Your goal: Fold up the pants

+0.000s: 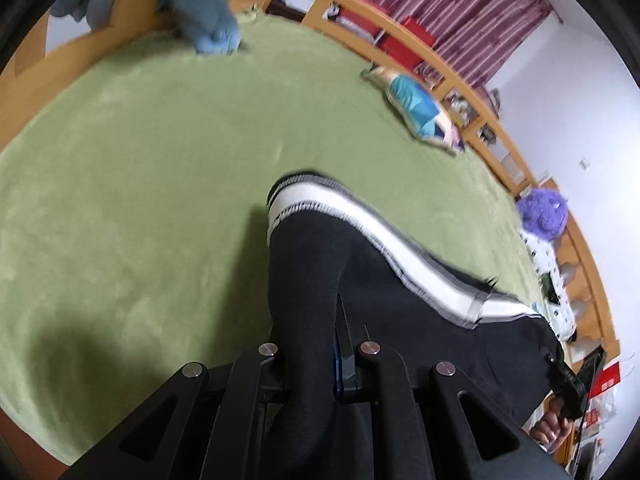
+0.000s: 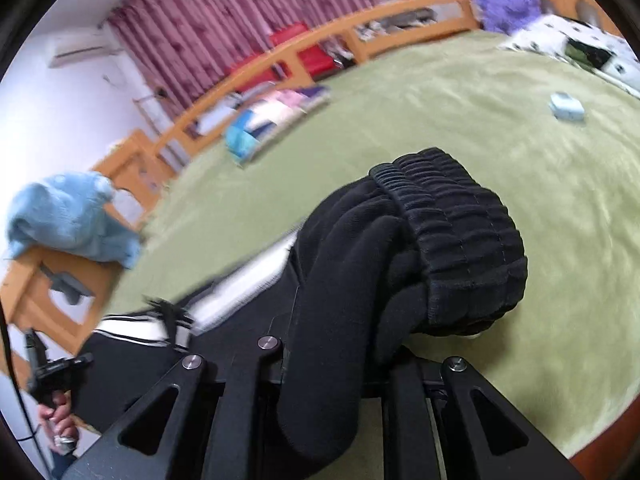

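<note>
The black pants (image 1: pixel 400 300) with a white side stripe (image 1: pixel 384 236) are held up above the green bed cover (image 1: pixel 140 200). My left gripper (image 1: pixel 320 344) is shut on the leg end near the striped cuff; cloth hides most of its fingers. My right gripper (image 2: pixel 340 332) is shut on the bunched black fabric just below the elastic waistband (image 2: pixel 460 232), which bulges over the fingers. In the right wrist view the pants (image 2: pixel 352 280) stretch left toward the other hand-held gripper (image 2: pixel 52 368). In the left wrist view the right hand and its handle (image 1: pixel 564 392) show at the lower right.
A blue plush toy (image 1: pixel 208 12) lies at the far edge of the bed. A colourful cushion (image 1: pixel 420 108) lies by the wooden rail (image 1: pixel 460 80). A purple plush (image 1: pixel 544 212) and a spotted pillow (image 2: pixel 580 44) are at one end. A small light blue box (image 2: pixel 566 107) lies on the cover.
</note>
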